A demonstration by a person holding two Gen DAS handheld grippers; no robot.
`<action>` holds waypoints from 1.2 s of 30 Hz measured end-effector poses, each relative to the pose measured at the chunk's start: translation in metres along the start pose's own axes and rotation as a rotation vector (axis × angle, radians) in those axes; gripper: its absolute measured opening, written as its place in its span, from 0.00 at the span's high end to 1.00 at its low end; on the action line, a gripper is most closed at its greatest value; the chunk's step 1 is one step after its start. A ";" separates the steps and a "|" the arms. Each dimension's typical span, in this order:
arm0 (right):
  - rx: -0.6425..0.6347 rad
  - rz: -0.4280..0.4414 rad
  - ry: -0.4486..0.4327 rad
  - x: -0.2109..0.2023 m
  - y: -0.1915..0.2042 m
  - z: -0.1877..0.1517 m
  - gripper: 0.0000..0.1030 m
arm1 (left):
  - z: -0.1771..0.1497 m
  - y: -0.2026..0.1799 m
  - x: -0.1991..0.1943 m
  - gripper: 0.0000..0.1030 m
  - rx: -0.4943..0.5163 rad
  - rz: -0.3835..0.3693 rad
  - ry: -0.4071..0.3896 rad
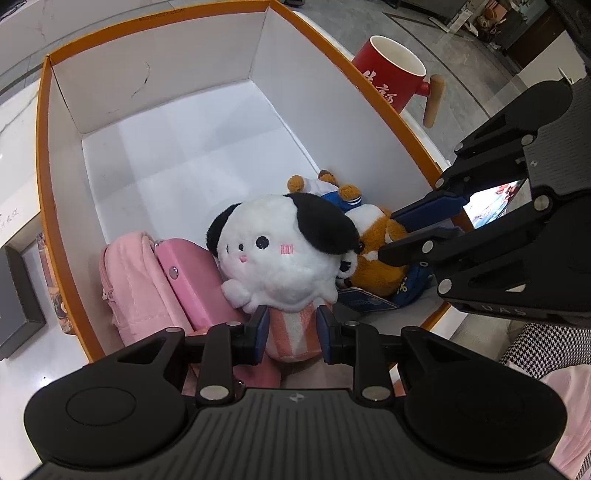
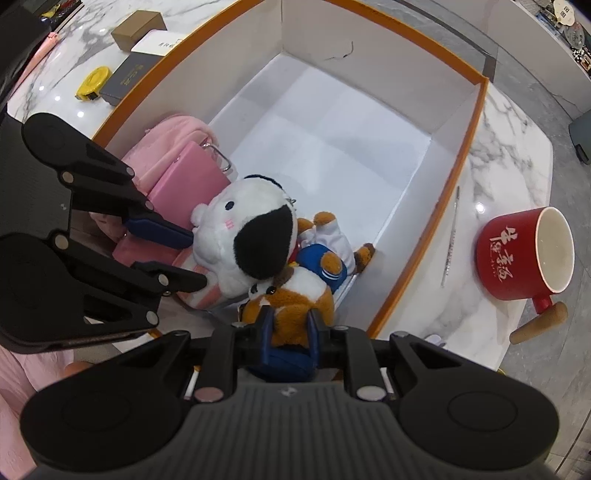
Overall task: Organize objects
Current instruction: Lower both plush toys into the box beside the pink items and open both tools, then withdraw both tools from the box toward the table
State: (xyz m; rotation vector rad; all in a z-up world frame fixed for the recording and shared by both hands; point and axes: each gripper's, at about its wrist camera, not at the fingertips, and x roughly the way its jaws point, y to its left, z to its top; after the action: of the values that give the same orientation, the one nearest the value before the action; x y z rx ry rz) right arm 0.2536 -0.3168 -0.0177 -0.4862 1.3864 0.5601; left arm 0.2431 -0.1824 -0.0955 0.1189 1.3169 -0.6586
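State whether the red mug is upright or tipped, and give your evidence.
Upright. The red mug stands on the marble counter outside the box, with its open mouth facing up.

The brown plush is half hidden behind the white plush; the dark box is cut off at left edge.

Left wrist view: an open box filled the upper and middle frame. Along its near wall, in the lower part of the frame, four things lay in a row from left to right: a soft pouch, a flat case leaning against it, a round plush, and a bear plush partly behind the round one. A mug stood outside the box at upper right. Right wrist view: a tape measure and small boxes lay outside the box at upper left.
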 end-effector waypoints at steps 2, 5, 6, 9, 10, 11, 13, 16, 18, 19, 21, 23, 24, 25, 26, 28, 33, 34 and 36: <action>0.005 0.005 0.003 0.001 -0.001 -0.001 0.79 | -0.002 0.002 -0.001 0.70 -0.001 -0.005 -0.004; 0.036 0.015 0.013 0.004 -0.005 -0.002 0.79 | -0.005 0.003 -0.003 0.70 -0.005 -0.003 -0.009; 0.044 0.015 0.016 0.006 -0.006 -0.002 0.79 | -0.006 0.003 -0.004 0.70 -0.007 -0.002 -0.012; 0.038 -0.001 0.019 0.007 -0.002 -0.003 0.79 | -0.009 0.005 -0.006 0.70 -0.014 -0.004 -0.016; 0.034 -0.009 0.021 0.008 -0.001 -0.002 0.79 | -0.010 0.006 -0.006 0.70 -0.016 -0.005 -0.017; 0.032 -0.015 0.021 0.008 0.000 -0.002 0.79 | -0.010 0.006 -0.007 0.70 -0.019 -0.007 -0.021; 0.034 -0.018 0.022 0.008 0.001 -0.003 0.78 | -0.012 0.008 -0.011 0.70 -0.035 -0.015 -0.031; 0.027 -0.038 0.020 0.003 0.005 -0.001 0.78 | -0.017 0.009 -0.023 0.70 -0.051 -0.031 -0.059; 0.032 -0.038 -0.008 -0.007 0.004 -0.001 0.72 | -0.021 0.010 -0.034 0.70 -0.047 -0.030 -0.091; 0.041 -0.033 -0.030 -0.014 0.003 -0.001 0.72 | -0.023 0.012 -0.039 0.70 -0.047 -0.033 -0.107; 0.045 -0.025 -0.063 -0.025 0.002 -0.003 0.72 | -0.020 0.010 -0.055 0.68 -0.051 -0.047 -0.145; 0.042 -0.026 -0.087 -0.035 0.004 -0.004 0.72 | -0.018 0.006 -0.065 0.66 -0.052 -0.055 -0.186; 0.042 -0.027 -0.104 -0.040 0.006 -0.006 0.72 | -0.020 0.007 -0.072 0.66 -0.051 -0.057 -0.207; 0.040 -0.023 -0.122 -0.045 0.008 -0.006 0.72 | -0.023 0.008 -0.079 0.66 -0.051 -0.059 -0.230; 0.040 -0.020 -0.141 -0.050 0.010 -0.007 0.71 | -0.026 0.009 -0.087 0.66 -0.049 -0.063 -0.252; 0.051 -0.019 -0.182 -0.060 0.013 -0.007 0.65 | -0.034 0.011 -0.102 0.66 -0.043 -0.067 -0.294; 0.027 -0.055 -0.286 -0.080 0.032 -0.008 0.53 | -0.051 0.018 -0.134 0.62 -0.020 -0.049 -0.386; 0.014 -0.055 -0.307 -0.085 0.037 -0.008 0.53 | -0.053 0.020 -0.137 0.60 -0.019 -0.036 -0.404; -0.005 -0.033 -0.369 -0.095 0.044 -0.010 0.52 | -0.060 0.025 -0.150 0.57 -0.006 -0.007 -0.438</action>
State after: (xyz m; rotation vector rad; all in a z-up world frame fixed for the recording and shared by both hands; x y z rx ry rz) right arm 0.2091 -0.2965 0.0758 -0.3856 1.0235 0.5931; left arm 0.1894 -0.0790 0.0191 -0.0353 0.8975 -0.6431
